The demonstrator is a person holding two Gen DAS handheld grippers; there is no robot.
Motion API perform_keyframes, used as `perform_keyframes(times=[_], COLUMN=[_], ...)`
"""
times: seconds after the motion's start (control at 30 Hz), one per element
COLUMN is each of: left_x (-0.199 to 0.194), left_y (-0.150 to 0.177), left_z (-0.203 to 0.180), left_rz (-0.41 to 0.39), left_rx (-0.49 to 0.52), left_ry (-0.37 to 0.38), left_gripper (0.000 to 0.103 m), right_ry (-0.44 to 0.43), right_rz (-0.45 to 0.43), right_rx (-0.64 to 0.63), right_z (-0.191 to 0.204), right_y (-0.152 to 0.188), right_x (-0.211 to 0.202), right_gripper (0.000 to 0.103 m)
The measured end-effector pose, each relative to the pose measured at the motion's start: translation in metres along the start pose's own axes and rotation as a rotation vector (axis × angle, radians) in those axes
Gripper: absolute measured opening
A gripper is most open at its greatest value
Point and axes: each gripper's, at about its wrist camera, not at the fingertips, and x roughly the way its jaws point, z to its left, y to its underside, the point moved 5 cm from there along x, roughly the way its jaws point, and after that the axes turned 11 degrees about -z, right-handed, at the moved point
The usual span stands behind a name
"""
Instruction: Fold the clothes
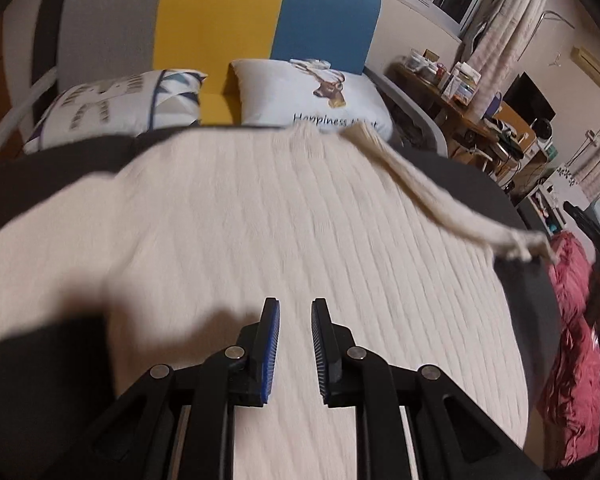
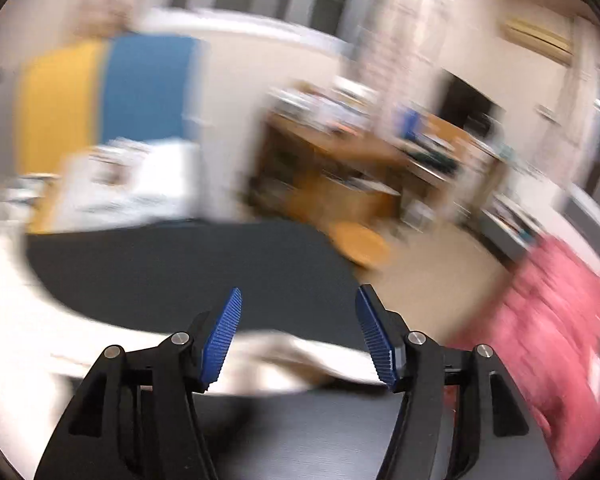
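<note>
Lying flat on the bed (image 1: 540, 320), cream sweater (image 1: 260, 220) unfolded, right sleeve (image 1: 440, 200) out. Left gripper (image 1: 295, 308) jaws narrow, empty; right gripper (image 2: 298, 300) jaws released.

one cream knitted sweater (image 1: 260, 220) lies on one dark bed cover (image 1: 460, 168). beyond the sweater, two pillows: a patterned pillow (image 1: 112, 108) and a deer pillow (image 1: 316, 96). right of the sweater, one red quilt (image 1: 572, 340). two grippers: left gripper (image 1: 295, 308), right gripper (image 2: 298, 296).
</note>
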Motion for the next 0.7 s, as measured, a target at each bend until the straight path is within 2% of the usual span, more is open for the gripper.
perform_keyframes(times=[0.1, 0.2, 0.27, 0.33, 0.37, 0.43, 0.5, 0.53, 0.63, 0.7], left_x=[0.039, 0.067, 0.079, 0.094, 0.1, 0.112, 0.118, 0.115, 0.107, 0.102], left_y=[-0.03, -0.054, -0.065, -0.071, -0.071, -0.062, -0.053, -0.049, -0.038, -0.038], left_z=[0.0, -0.005, -0.006, -0.002, 0.002, 0.013, 0.022, 0.022, 0.02, 0.016], left_rz=[-0.034, -0.061, -0.085, -0.085, -0.078, -0.057, -0.051, -0.06, -0.063, -0.049], left_rx=[0.02, 0.034, 0.059, 0.069, 0.075, 0.09, 0.108, 0.117, 0.143, 0.145], left_ry=[-0.007, 0.004, -0.002, -0.023, -0.039, -0.073, -0.094, -0.087, -0.074, -0.069], left_gripper=[0.016, 0.016, 0.016, 0.016, 0.016, 0.015, 0.015, 0.015, 0.016, 0.016], right_ry=[-0.337, -0.686, -0.804, -0.848, -0.84, -0.768, -0.658, -0.626, -0.641, -0.673], right_rz=[-0.016, 0.095, 0.165, 0.218, 0.254, 0.309, 0.346, 0.352, 0.317, 0.338], right_rx=[-0.02, -0.054, -0.079, -0.141, -0.149, -0.169, -0.185, -0.174, -0.065, 0.001], right_z=[0.089, 0.205, 0.26, 0.313, 0.329, 0.347, 0.341, 0.33, 0.294, 0.279], right_y=[-0.023, -0.02, -0.012, -0.001, 0.006, 0.023, 0.04, 0.044, 0.045, 0.049], right_x=[-0.007, 0.009, 0.025, 0.048, 0.061, 0.09, 0.118, 0.126, 0.129, 0.126], right_gripper=[0.063, 0.063, 0.063, 0.061, 0.061, 0.061, 0.059, 0.052, 0.024, 0.023])
